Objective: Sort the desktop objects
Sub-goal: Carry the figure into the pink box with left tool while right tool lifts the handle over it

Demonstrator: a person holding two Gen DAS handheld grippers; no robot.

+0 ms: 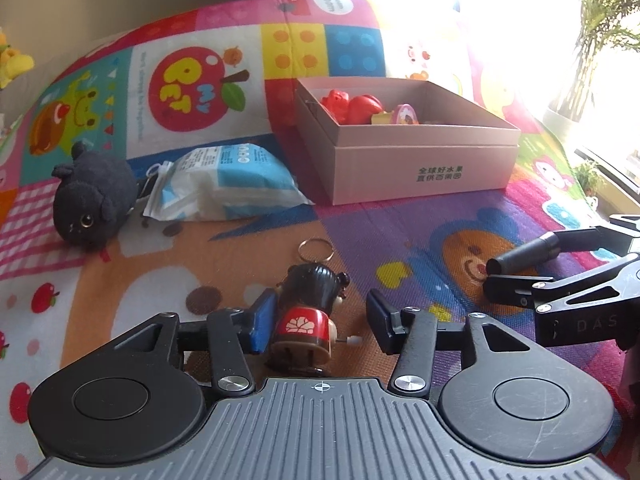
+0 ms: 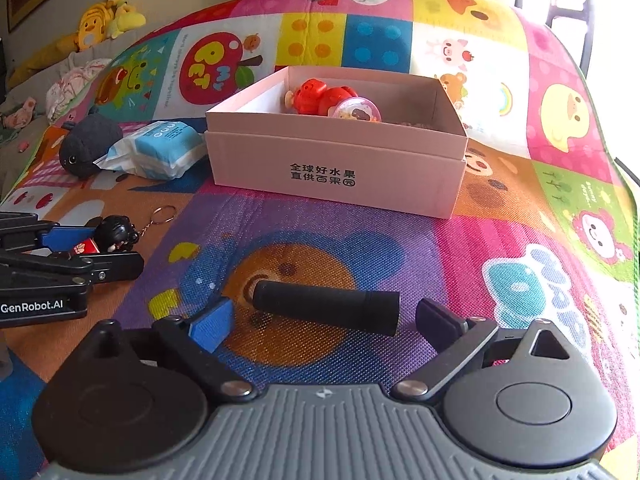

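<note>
Through the left wrist camera I see my left claw (image 1: 320, 320) spread open around a small wind-up doll keychain (image 1: 310, 312), which lies on the play mat (image 1: 400, 240) between the two pads; the blue pad sits just beside its red body, while the other pad stands apart from it, so nothing is gripped yet. Beyond it, the pink cardboard box (image 1: 420, 168) already holds a red toy (image 1: 348, 106) and a small round pink piece (image 1: 406, 114), so I judge part of the sorting done. Left of the box lie a tissue pack (image 1: 224, 180) and a dark plush cat (image 1: 94, 196), both loose on the mat. From the right wrist camera, my right claw (image 2: 320, 320) is also wide open, and a black cylinder (image 2: 326, 306) lies on its side between the pads, touching neither as far as I can tell. The box stands ahead, well apart from the cylinder, with the same red toy and pink piece inside. By my reckoning four things are left outside: doll, cylinder, tissue pack and plush. Both claws look poised for a pick, neither closed.
</note>
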